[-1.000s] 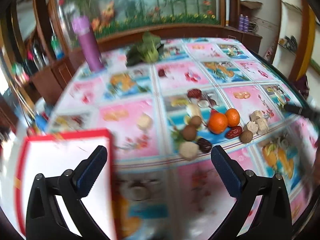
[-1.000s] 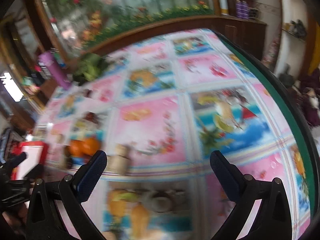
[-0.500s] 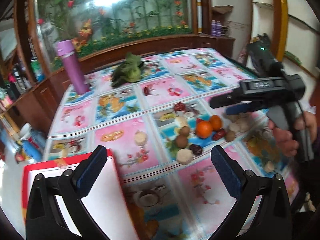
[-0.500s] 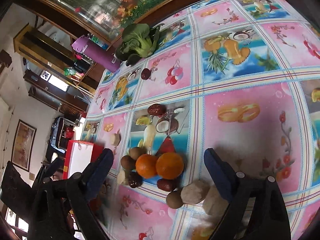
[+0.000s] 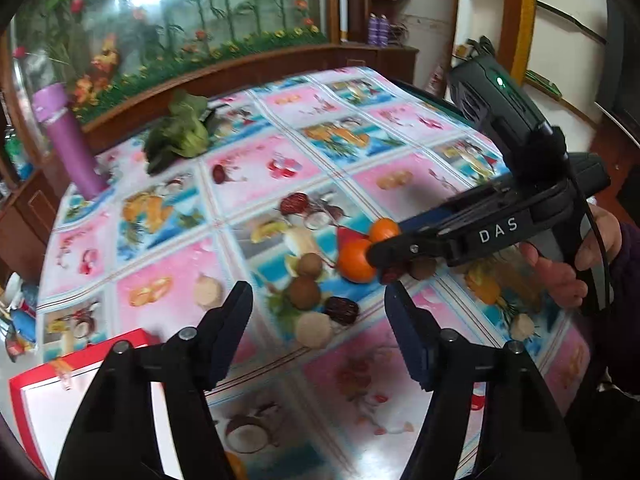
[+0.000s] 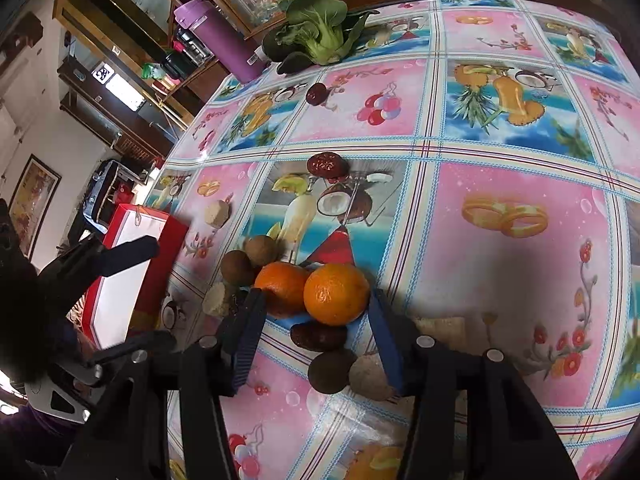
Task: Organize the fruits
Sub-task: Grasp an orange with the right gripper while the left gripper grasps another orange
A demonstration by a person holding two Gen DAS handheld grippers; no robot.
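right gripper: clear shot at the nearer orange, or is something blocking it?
Probably yes. The right gripper is open, with its fingers either side of the nearer orange. The second orange touches it on one side and could get pinched too.

Your right black two-finger gripper (image 6: pixel 316 304) now reaches low into the fruit cluster, its blue-padded jaws narrower than half a second ago and bracketing the round orange tangerine (image 6: pixel 336 294). Your left black gripper (image 5: pixel 320 318) also narrows its jaws and sits closer to the fruit.
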